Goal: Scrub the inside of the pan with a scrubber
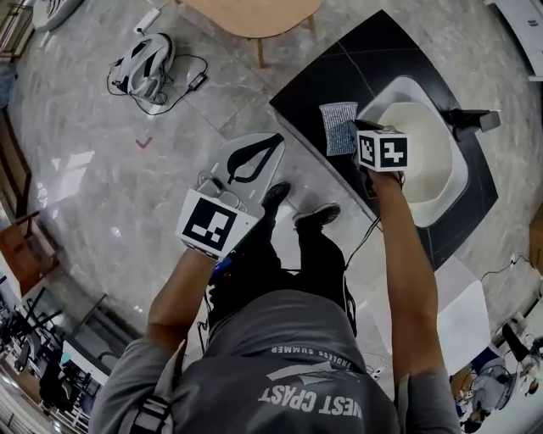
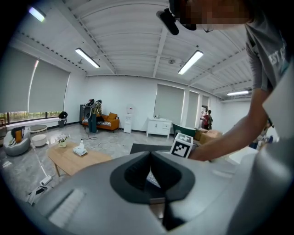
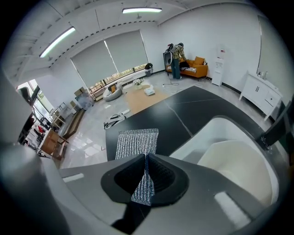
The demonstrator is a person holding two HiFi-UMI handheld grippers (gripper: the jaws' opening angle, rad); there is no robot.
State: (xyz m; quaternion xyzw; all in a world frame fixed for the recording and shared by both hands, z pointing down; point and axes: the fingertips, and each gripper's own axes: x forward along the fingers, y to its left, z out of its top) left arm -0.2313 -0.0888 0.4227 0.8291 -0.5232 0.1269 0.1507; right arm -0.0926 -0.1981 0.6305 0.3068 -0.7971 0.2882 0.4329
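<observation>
A silvery mesh scrubber hangs from my right gripper, just left of the white pan. In the right gripper view the jaws are shut on the scrubber, pinching its near end while the rest spreads out ahead. The pan lies to the right on a black table, its dark handle at the far right. My left gripper is held over the floor, away from the table, with its jaws together and nothing between them.
A wooden table stands beyond the black table. A white device with cables lies on the marble floor at upper left. A white surface sits at lower right. The person's feet are by the table edge.
</observation>
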